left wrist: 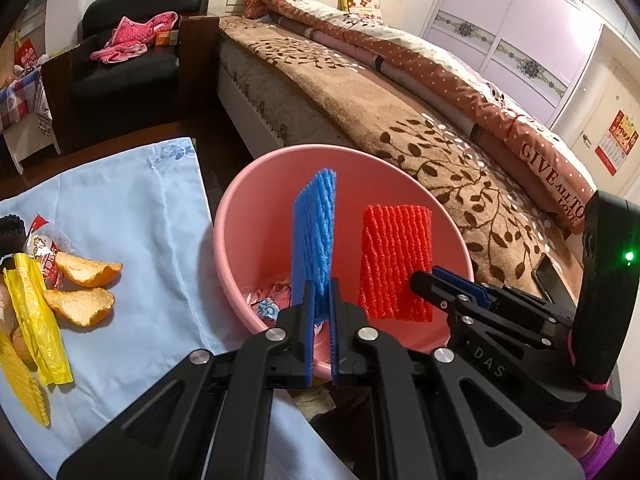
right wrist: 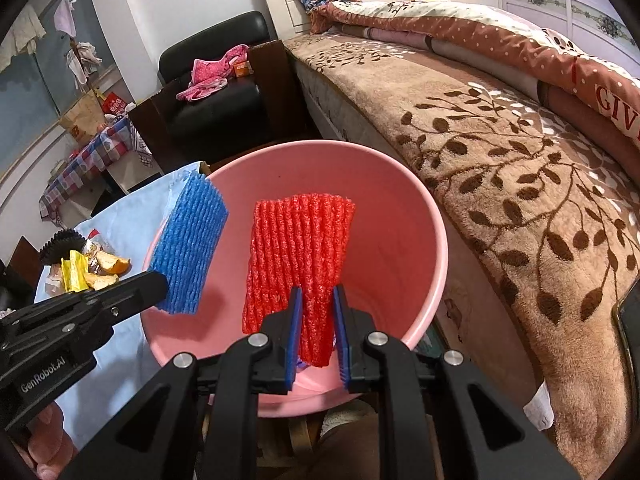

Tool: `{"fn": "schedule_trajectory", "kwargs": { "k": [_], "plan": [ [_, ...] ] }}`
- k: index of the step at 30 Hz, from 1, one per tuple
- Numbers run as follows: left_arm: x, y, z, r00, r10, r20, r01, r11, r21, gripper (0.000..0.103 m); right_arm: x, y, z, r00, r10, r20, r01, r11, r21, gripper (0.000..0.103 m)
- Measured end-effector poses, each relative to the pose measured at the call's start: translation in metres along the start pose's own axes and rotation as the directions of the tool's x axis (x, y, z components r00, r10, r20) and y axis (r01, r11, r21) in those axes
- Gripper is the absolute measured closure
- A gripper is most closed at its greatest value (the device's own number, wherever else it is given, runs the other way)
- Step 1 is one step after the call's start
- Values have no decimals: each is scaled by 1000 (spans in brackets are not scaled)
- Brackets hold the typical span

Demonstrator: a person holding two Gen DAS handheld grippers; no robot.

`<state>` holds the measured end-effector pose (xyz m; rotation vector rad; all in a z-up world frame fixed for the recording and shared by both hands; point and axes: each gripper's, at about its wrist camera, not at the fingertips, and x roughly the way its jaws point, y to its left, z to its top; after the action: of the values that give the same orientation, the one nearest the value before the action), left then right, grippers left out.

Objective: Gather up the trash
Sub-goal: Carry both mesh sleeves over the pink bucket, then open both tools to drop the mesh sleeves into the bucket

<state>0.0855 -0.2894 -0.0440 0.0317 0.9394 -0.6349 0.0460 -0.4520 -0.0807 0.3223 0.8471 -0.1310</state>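
Note:
My left gripper is shut on a blue foam net sleeve and holds it upright over the pink basin. My right gripper is shut on a red foam net sleeve and holds it over the same basin. In the left wrist view the red sleeve hangs right of the blue one. In the right wrist view the blue sleeve is at the basin's left rim. A crumpled pink wrapper lies in the basin's bottom.
A light blue cloth covers the table left of the basin. On it lie orange peels, a yellow plastic bag and a snack wrapper. A bed runs along the right. A black armchair stands behind.

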Motion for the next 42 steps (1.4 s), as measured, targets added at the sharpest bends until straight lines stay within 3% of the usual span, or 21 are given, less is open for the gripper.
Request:
{"fn": "schedule_trajectory", "kwargs": {
  "k": [5,7,9,14,18,20,32,42],
  "plan": [
    [2,-1,0,1000,18,-8,-18,1000,-2,97,1,0,0,1000,-3,-1,3,1000,0,88],
    [3,0,0,1000,21,-12,-21,1000,-7,88,1,0,0,1000,-5,-2,5,1000,0,87],
    [2,1,-1,1000,22,-10,-22,1000,-13,71,1,0,-1,1000,-5,-2,5,1000,0,87],
    [-2,3,0,1000,22,-3,-22,999,-26,68,1,-1,0,1000,-10,0,10,1000,-1,87],
    [-4,5,0,1000,27,2,-27,999,-34,66,-1,2,0,1000,-10,4,10,1000,-10,76],
    [-7,6,0,1000,25,6,-24,999,-38,59,-2,3,0,1000,-9,9,10,1000,-15,69],
    [-38,13,-5,996,35,76,-33,999,-30,58,-26,12,2,996,24,86,-21,999,-27,63],
    [-84,54,-13,985,106,137,-93,991,-93,58,-60,22,11,979,45,197,-39,999,-35,60]
  ]
}}
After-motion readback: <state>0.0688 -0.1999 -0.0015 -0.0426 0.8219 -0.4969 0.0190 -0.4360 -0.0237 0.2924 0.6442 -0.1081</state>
